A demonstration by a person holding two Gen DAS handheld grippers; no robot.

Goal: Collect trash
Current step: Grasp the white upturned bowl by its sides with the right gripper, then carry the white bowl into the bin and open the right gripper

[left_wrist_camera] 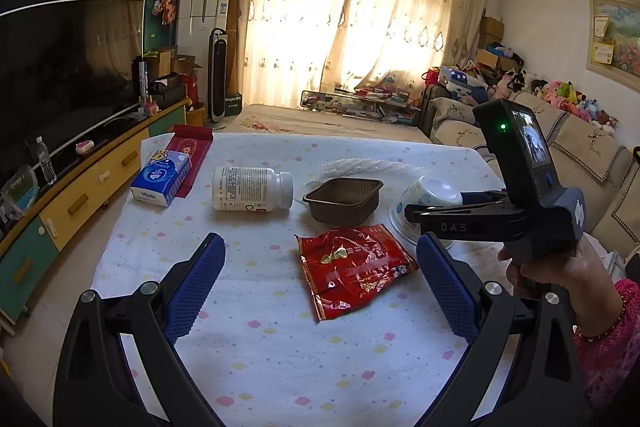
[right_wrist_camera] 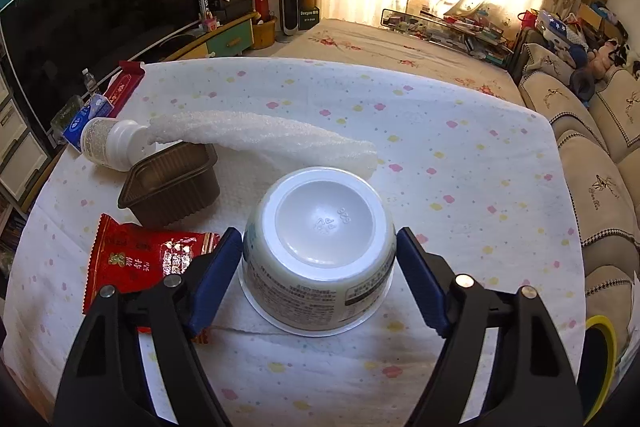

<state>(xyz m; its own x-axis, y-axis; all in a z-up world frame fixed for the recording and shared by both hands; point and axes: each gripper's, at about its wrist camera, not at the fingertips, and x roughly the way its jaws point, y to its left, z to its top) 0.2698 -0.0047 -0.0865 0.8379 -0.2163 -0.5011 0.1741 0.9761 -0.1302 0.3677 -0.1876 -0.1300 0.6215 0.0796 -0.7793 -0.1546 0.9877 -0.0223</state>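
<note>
An upturned white plastic cup [right_wrist_camera: 320, 255] stands on the flowered tablecloth [right_wrist_camera: 460, 155]. My right gripper [right_wrist_camera: 318, 235] straddles it, both blue fingertips against its sides. The left wrist view shows the same cup [left_wrist_camera: 430, 193] and right gripper [left_wrist_camera: 440, 205], held by a hand. My left gripper [left_wrist_camera: 320, 239] is open above the table, with a crumpled red snack wrapper [left_wrist_camera: 356, 271] lying just ahead between its fingers. A brown plastic tray [left_wrist_camera: 344, 199], a white bottle on its side [left_wrist_camera: 252, 193] and a white foam sheet [right_wrist_camera: 260, 135] lie further back.
A blue tissue pack [left_wrist_camera: 160, 179] and a flat red box [left_wrist_camera: 192, 155] sit at the table's far left corner. A TV cabinet [left_wrist_camera: 80, 195] runs along the left, a sofa [right_wrist_camera: 600, 187] along the right. A yellow-rimmed object [right_wrist_camera: 600, 359] shows at the lower right.
</note>
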